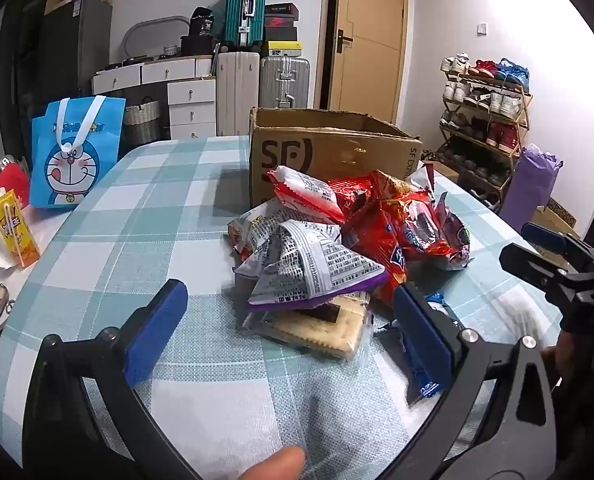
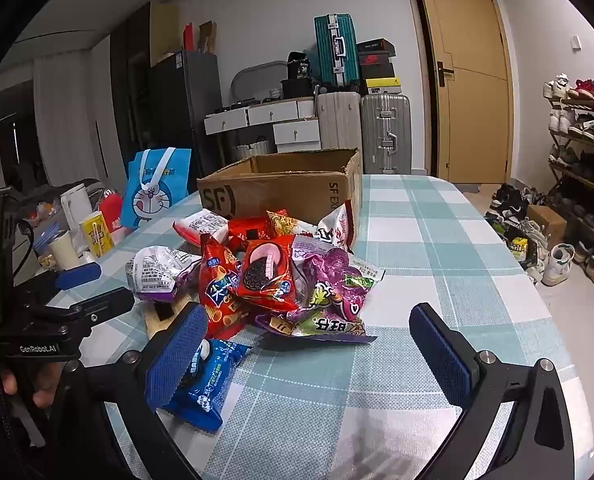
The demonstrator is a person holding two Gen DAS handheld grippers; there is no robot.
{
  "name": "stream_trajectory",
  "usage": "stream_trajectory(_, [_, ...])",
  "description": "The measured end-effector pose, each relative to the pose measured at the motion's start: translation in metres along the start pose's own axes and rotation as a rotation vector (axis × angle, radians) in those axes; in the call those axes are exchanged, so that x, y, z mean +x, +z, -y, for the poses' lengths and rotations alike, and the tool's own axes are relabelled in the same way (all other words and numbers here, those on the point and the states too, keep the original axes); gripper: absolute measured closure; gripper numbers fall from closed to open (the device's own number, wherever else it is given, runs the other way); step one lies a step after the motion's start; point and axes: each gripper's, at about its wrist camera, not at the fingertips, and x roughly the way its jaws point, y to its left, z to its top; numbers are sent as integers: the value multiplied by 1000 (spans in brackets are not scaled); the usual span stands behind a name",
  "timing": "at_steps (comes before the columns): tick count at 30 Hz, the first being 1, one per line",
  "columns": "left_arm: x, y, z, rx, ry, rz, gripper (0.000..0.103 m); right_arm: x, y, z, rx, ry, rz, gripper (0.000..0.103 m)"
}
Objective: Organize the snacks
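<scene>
Left gripper (image 1: 289, 328): fingers wide apart, nothing held, low over the near part of the table (image 1: 109, 216), aimed at the pile's near side. Right gripper (image 2: 309, 348): fingers also wide apart, nothing held; its left finger sits in front of, poss. touching, the blue cookie pack (image 2: 209, 376), contact not confirmable.

Nearest items: cracker pack (image 1: 321, 328) flat on the cloth, partly under the white/purple bag (image 1: 317, 272). Behind: snack pile (image 2: 273, 272) approx. mid-table, incl. red cookie pack (image 2: 269, 276) on top and purple bag (image 2: 329, 292) on its right flank. Farthest: SF cardboard box (image 1: 333, 148), open top, at the far side of the table just behind the pile; its inside not visible.

Judgement: no snack transferred yet; box is the prob. destination.

Risks:
- Packs overlap; closing on one may drag neighbours or collapse the pile
- Foil wrappers slick & puffy; pinch may slip
- Hard squeeze may break crackers
- Both grippers near the same pile; collision poss. if they converge
</scene>
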Motion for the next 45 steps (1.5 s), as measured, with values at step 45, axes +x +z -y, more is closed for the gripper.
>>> stream_trajectory(45, [-3,-3,-1,4,14,22,1,0,-1,-1,0,5,11,0])
